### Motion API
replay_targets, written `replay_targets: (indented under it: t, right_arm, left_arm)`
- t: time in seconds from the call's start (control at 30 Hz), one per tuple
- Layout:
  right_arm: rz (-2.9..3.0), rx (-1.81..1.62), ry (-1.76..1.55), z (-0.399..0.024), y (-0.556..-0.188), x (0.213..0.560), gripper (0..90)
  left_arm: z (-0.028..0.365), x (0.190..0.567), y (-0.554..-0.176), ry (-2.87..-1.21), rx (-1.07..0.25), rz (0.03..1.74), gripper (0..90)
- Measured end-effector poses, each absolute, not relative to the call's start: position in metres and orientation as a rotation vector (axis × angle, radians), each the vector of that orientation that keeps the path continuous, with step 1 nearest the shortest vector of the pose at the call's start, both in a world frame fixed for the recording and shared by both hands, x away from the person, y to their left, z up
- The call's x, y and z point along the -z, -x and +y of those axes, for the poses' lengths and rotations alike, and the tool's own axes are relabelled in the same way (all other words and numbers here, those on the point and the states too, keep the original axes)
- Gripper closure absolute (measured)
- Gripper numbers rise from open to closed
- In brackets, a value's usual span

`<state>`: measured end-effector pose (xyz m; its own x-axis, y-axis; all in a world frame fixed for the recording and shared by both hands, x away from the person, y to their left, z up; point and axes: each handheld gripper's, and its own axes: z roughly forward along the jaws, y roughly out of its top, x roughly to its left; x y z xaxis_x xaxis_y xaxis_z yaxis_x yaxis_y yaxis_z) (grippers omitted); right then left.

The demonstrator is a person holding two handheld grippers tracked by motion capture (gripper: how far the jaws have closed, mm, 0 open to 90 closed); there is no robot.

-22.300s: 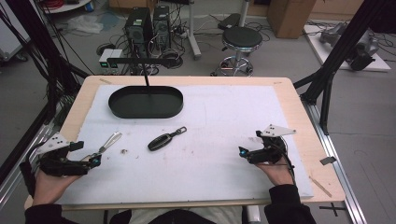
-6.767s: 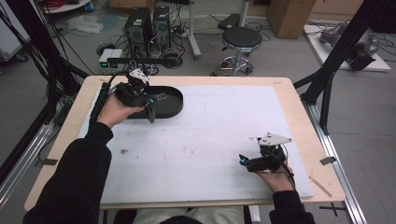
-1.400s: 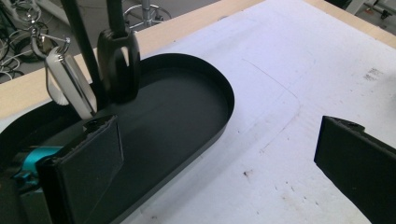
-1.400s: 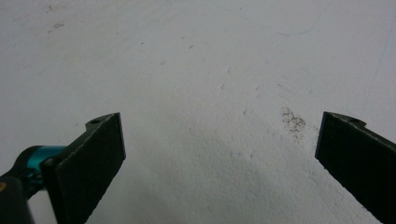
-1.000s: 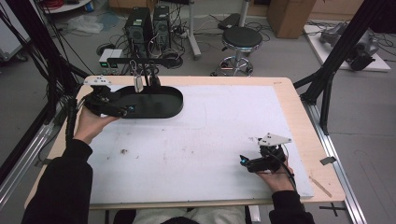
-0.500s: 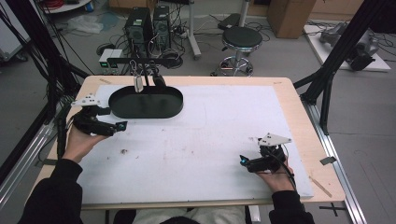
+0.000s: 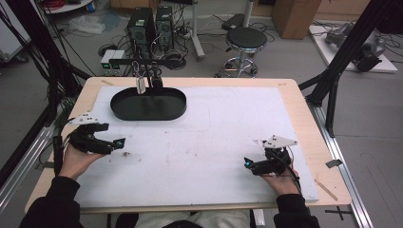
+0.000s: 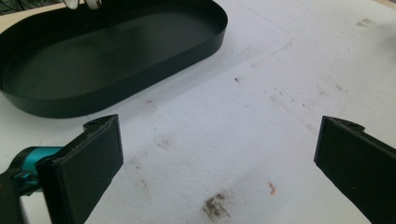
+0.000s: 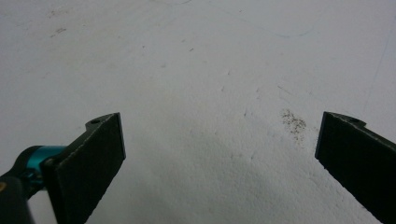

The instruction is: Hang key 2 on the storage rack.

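Shallow black oval tray [image 7: 148,105] with a low upright wall and smooth matte floor sits at the far left of the white foam-like sheet [image 7: 223,137] that covers the light wooden table [image 7: 304,102]; the tray's long axis runs left-right across the table, parallel to the far edge. The left gripper view shows the same tray [image 8: 107,51] with a thin dark rim, rounded ends and a dull, slightly reflective inside. The sheet surface is grainy and pitted, with small brown and grey smudges [image 8: 215,205] near the left gripper and a speckled grey patch [image 9: 293,122] in the right gripper view. Two small items, one pale and tag-like [image 7: 140,84], one dark, stand at the tray's far rim; too small to tell what they are. Left gripper [image 7: 116,142] rests low at the near left of the sheet, well apart from the tray, jaws spread wide with nothing between them. Right gripper [image 7: 247,164] sits at the near right, jaws likewise wide apart and empty, with a grey three-cornered plate on top. Both grippers are black with teal fittings.
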<state>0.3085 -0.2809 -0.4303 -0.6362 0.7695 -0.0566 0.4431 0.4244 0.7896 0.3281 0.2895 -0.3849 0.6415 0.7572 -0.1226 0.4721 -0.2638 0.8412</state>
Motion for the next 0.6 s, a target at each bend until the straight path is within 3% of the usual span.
replay_targets:
  t: [0.27, 0.6]
  right_arm:
    - [2.27, -1.078, -1.034, -0.282, -0.309, 0.43, 0.8]
    - [2.28, -1.077, -1.031, -0.28, -0.309, 0.431, 0.8]
  left_arm:
    - [0.298, 0.402, -0.31, -1.889, -0.337, 0.956, 2.2]
    - [0.313, 0.427, -0.286, -1.896, -0.395, 1.001, 2.2]
